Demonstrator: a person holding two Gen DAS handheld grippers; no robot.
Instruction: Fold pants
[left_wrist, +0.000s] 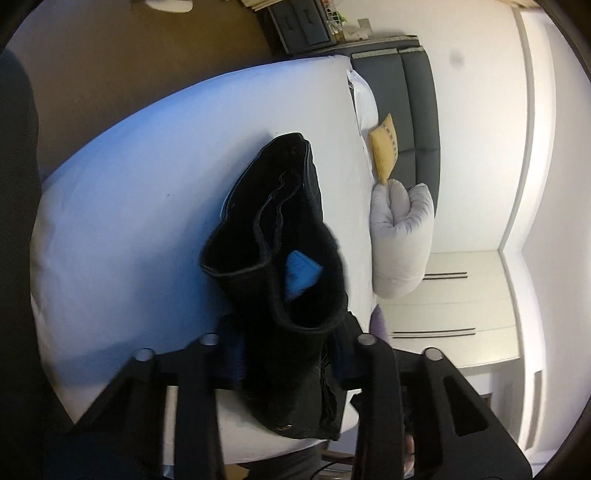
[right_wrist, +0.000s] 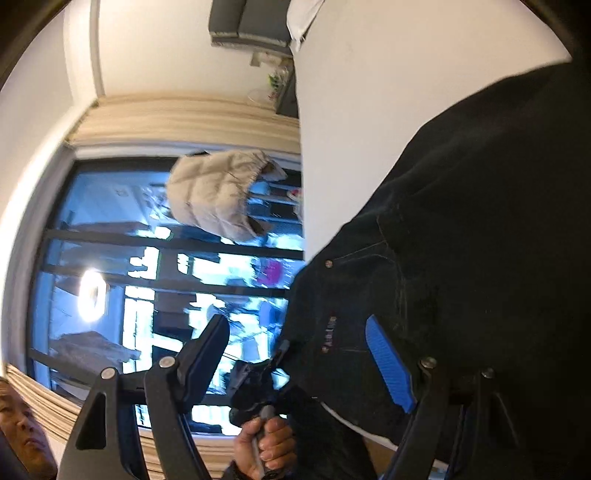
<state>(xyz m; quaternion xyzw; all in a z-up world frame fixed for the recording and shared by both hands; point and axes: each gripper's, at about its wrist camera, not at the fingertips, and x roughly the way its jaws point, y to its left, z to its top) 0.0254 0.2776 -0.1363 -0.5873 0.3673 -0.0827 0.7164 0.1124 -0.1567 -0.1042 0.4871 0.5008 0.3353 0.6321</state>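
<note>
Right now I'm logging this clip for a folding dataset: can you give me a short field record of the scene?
garment: black pants, bunched and lifted off the surface
surface: white bed under the pants
left gripper: fingers closed in on a thick bundle of pants fabric
right gripper: jaws spread wide; blue pad lies against the pants, other finger clear of cloth
fold state: not folded flat yet
background: yellow cushion, rolled white duvet, beige puffer jacket by the window
</note>
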